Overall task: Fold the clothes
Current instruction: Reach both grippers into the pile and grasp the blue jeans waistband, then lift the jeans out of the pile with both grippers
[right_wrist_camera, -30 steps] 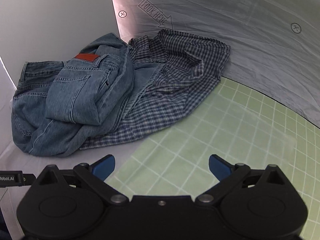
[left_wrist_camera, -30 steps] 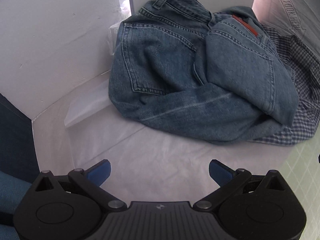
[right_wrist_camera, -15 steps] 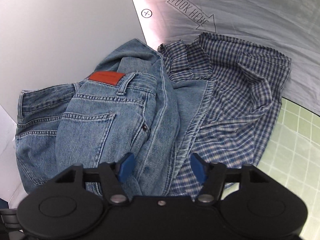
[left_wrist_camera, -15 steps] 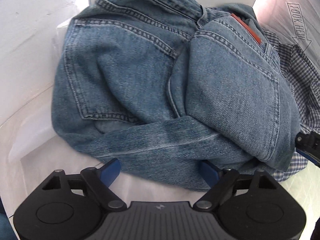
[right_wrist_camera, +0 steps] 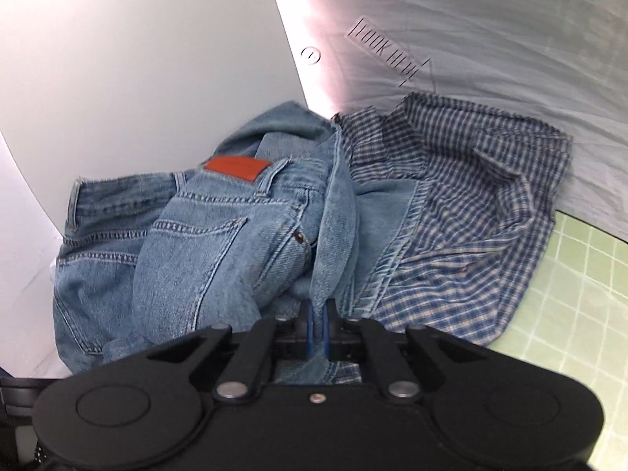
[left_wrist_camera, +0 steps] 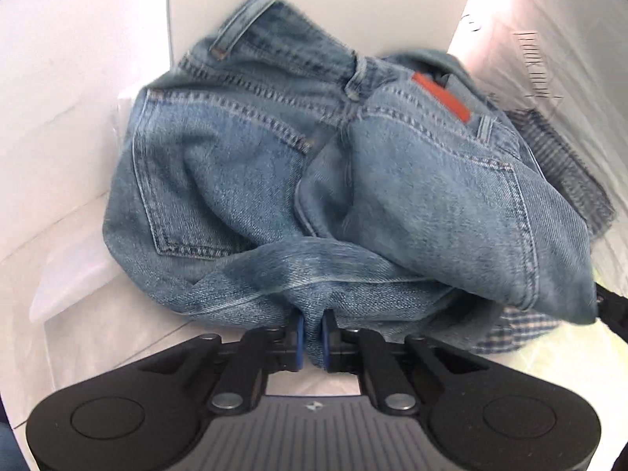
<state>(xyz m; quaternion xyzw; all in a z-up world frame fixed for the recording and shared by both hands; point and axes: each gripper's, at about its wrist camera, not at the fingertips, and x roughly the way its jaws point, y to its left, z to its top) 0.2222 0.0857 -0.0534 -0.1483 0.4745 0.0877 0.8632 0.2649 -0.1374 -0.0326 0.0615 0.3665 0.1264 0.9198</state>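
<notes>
The left tongs (left_wrist_camera: 313, 331) are pinched tight on a fold of the blue jeans (left_wrist_camera: 333, 204) at the lower middle of the left wrist frame. The right tongs (right_wrist_camera: 318, 327) are likewise clamped on a denim edge low in the centre of the right wrist frame. The jeans lie crumpled across the middle of both frames, red patch (right_wrist_camera: 236, 167) up, overlapping a checked shirt (right_wrist_camera: 471, 204) to their right. A green gridded mat (right_wrist_camera: 581, 294) covers the worktop at lower right
</notes>
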